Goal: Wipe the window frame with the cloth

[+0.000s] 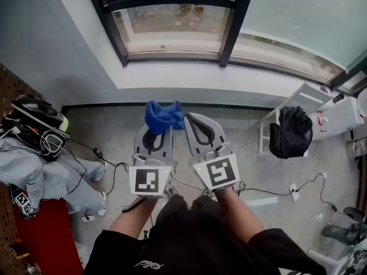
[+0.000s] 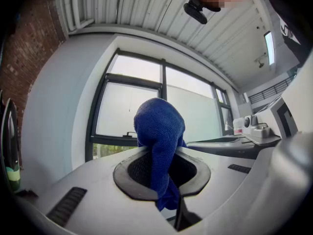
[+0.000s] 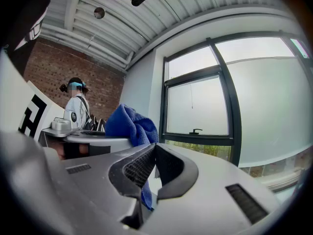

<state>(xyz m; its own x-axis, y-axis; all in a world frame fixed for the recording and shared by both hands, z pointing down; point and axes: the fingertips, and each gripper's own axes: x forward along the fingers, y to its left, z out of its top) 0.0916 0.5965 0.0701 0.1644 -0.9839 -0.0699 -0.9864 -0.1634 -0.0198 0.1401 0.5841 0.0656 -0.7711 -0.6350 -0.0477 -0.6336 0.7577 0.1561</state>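
— What fills most of the view?

— The dark window frame (image 1: pixel 229 33), set in a pale wall (image 1: pixel 57 50) above a grey floor (image 1: pixel 275 171). It is well apart from the tools.

— And the tools?

— The left gripper (image 1: pixel 155 132) and the right gripper (image 1: pixel 190 120) are held side by side, both pointing towards the window.

— Where is the cloth?

— The blue cloth (image 1: pixel 163 116) is in the left gripper. That gripper's own view shows its jaws clenched on the cloth. A bunch of it bulges out over the tips, and a tail runs down between the pads. In the head view the bunch sits just beside the right gripper's tips, and it does not touch the frame.

— Is the right gripper gripping it too?

— Its jaws are drawn together tip to tip. The bunch sits off beyond its left jaw. A strip of blue shows in the slit lower down, but I cannot tell whether that strip is pinched there or only seen through the gap.

— Counts, then?

— There is one window frame and one white rack (image 1: pixel 307 96) with one black bag (image 1: pixel 292 132) hanging on it. One seated person (image 1: pixel 34 171) is at the left. There are two grippers, each with one marker cube, at (image 1: pixel 152 180) and (image 1: pixel 221 172). There is one cloth.
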